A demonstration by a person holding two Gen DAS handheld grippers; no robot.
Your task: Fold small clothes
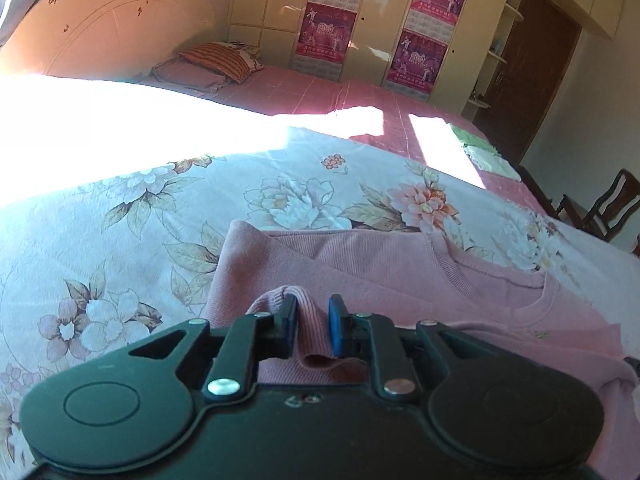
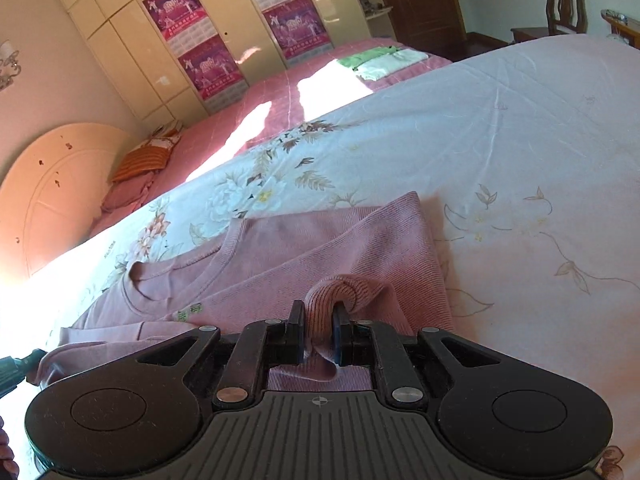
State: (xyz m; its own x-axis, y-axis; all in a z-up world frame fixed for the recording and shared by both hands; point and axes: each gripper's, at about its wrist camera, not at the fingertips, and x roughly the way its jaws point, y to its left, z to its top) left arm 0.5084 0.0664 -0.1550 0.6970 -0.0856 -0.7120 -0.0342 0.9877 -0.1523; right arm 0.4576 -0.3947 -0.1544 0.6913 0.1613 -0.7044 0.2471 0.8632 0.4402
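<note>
A bunched fold of ribbed pink fabric is pinched between the jaws of the left gripper (image 1: 313,322), and a similar rolled-up hem is clamped between the jaws of the right gripper (image 2: 319,330); in both wrist views cloth is seen pressed between the pads, so neither tool stands apart. What is held belongs to one garment, a small dusty-pink ribbed knit top (image 1: 400,276) with a round neckline, which is spread just ahead of both grippers on a pale floral-printed bedspread (image 1: 160,208). The two sleeves appear to be laid inward across the body already, so that a narrowed panel is formed; the neckline lies ahead and to the right of the left gripper, and ahead and to the left of the right one. The knit is judged to be light, soft and stretchy, with no stiffness of its own: it will sag and drape wherever it is not supported, and the folded sleeves could slide off if it is lifted sharply. It is best taken at the hem corners, through all layers at once, with equal tension kept between the two grips. Farther beyond the grippers, a pink checked bed sheet (image 2: 280,96) is seen, with a small stack of green and white folded cloths (image 2: 380,62) lying on it.
</note>
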